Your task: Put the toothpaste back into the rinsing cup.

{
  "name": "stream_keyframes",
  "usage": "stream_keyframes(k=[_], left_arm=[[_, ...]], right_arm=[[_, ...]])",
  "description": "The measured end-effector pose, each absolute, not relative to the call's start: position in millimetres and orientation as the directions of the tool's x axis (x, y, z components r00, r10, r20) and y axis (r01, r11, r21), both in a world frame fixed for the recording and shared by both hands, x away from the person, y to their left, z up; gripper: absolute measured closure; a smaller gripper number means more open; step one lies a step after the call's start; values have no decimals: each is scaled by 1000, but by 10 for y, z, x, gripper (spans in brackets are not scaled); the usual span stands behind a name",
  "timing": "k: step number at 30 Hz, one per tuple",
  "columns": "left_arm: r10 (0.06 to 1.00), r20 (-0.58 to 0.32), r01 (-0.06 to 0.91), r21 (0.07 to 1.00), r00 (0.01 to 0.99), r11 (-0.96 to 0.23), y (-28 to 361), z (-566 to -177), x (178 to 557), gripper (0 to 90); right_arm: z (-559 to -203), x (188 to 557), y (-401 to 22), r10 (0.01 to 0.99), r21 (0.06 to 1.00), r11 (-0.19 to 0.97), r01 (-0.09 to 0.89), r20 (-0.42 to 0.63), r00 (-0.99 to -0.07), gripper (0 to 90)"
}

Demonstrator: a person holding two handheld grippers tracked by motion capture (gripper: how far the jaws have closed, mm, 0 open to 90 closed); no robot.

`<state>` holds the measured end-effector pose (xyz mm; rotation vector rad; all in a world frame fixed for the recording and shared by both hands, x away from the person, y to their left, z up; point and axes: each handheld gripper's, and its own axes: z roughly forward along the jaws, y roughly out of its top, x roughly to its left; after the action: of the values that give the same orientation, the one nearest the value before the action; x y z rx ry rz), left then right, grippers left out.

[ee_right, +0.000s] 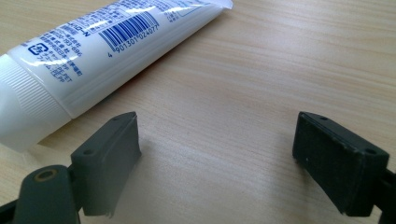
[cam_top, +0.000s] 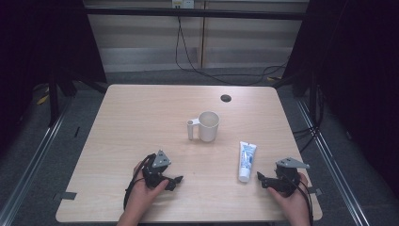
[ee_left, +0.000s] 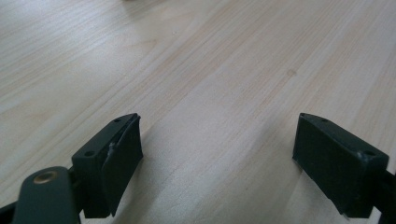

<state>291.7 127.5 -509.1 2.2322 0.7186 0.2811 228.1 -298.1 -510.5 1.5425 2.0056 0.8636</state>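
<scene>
Seemingly nothing has begun: the cup (cam_top: 208, 126) stands mid-worktop (cam_top: 131, 117), and the toothpaste tube (cam_top: 246, 161) lies untouched just nearside and right of it. Left tongs (cam_top: 177, 181) and right tongs (cam_top: 260, 179), nearside of the cup, gape empty.

Left gripper (cam_top: 175, 181): I see black housing with a grey three-cornered plate (cam_top: 161, 159) on top, dark spots on the plate, and a black cable (cam_top: 128, 192) looping by the wrist. Right gripper (cam_top: 260, 179): same black build, grey plate (cam_top: 291, 163), thin cable (cam_top: 309, 203) trailing along the hand. Close up, each jaw ends in a blocky black pad (ee_left: 339, 163) with small recessed holes; a brass-coloured rivet (ee_left: 45, 177) sits on the arm beside it. Forearms look bare, no sleeves visible.
</scene>
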Motion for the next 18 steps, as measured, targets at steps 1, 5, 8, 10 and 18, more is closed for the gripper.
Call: stream_keyframes(k=[1, 5, 8, 10, 18], left_arm=[[576, -21, 408, 726, 817, -553, 1275, -5091, 2917, 152], [576, -22, 409, 726, 817, -553, 1275, -5091, 2917, 153], [576, -22, 409, 726, 817, -553, 1275, -5090, 2917, 153], [576, -22, 409, 726, 817, -553, 1275, -5090, 2918, 153], [576, -20, 410, 724, 817, -556, 1276, -5088, 2918, 152]], right_arm=[[-5106, 2280, -2982, 965, 719, 174, 673, 13, -263, 144], [-5103, 2272, -2991, 967, 722, 165, 672, 16, -255, 169], [-5102, 2267, -3001, 969, 724, 158, 672, 19, -248, 176], [-5100, 2266, -3017, 971, 725, 150, 672, 22, -239, 179], [-5035, 2313, -3077, 973, 680, 152, 717, 24, -230, 215]])
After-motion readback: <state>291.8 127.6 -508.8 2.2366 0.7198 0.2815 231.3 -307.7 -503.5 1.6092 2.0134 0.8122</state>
